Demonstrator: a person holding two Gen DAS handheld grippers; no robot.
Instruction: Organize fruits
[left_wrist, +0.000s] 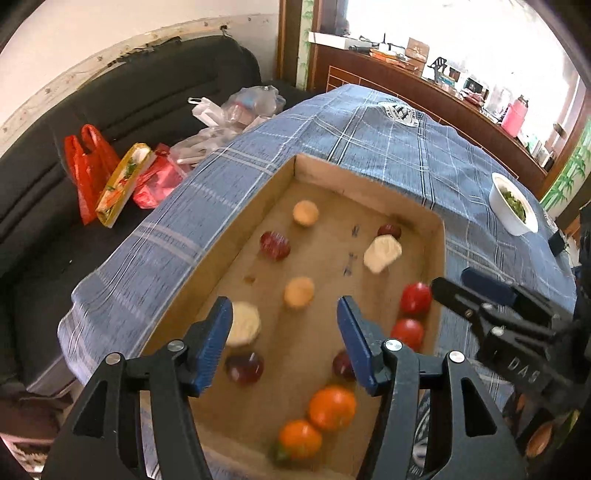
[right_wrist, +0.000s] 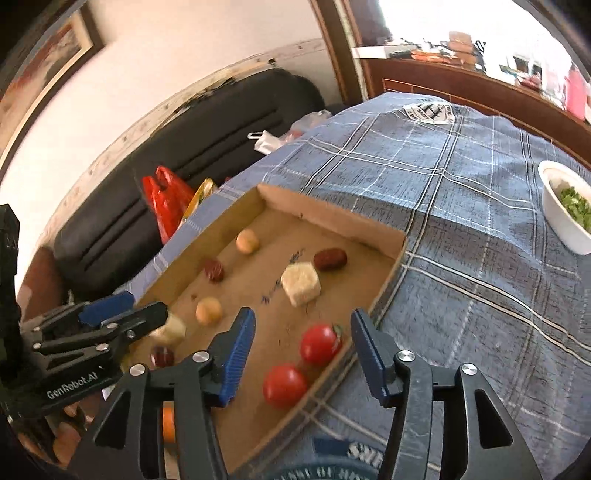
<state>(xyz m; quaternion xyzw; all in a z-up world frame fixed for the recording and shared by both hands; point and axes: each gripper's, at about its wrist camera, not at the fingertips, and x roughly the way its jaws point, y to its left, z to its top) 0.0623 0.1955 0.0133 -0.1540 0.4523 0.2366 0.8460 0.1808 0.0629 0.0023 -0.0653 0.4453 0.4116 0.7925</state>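
Note:
A shallow cardboard tray (left_wrist: 369, 181) (right_wrist: 332, 218) lies on the blue plaid table. In it are two oranges (left_wrist: 331, 406), two red tomatoes (left_wrist: 416, 297) (right_wrist: 320, 344), several dark red fruits (left_wrist: 274, 245), two tan round fruits (left_wrist: 299, 292) (right_wrist: 208, 311) and two pale chunks (left_wrist: 382, 253) (right_wrist: 300, 283). My left gripper (left_wrist: 284, 317) is open and empty above the tray's near half. My right gripper (right_wrist: 302, 332) is open and empty above the tomatoes at the tray's right wall. Each gripper also shows in the other's view.
A white bowl of greens (left_wrist: 513, 206) (right_wrist: 567, 206) stands on the table to the right. A black sofa (left_wrist: 55, 184) with red and clear plastic bags (left_wrist: 88, 170) lies left of the table. A wooden counter (left_wrist: 424, 88) with clutter runs behind.

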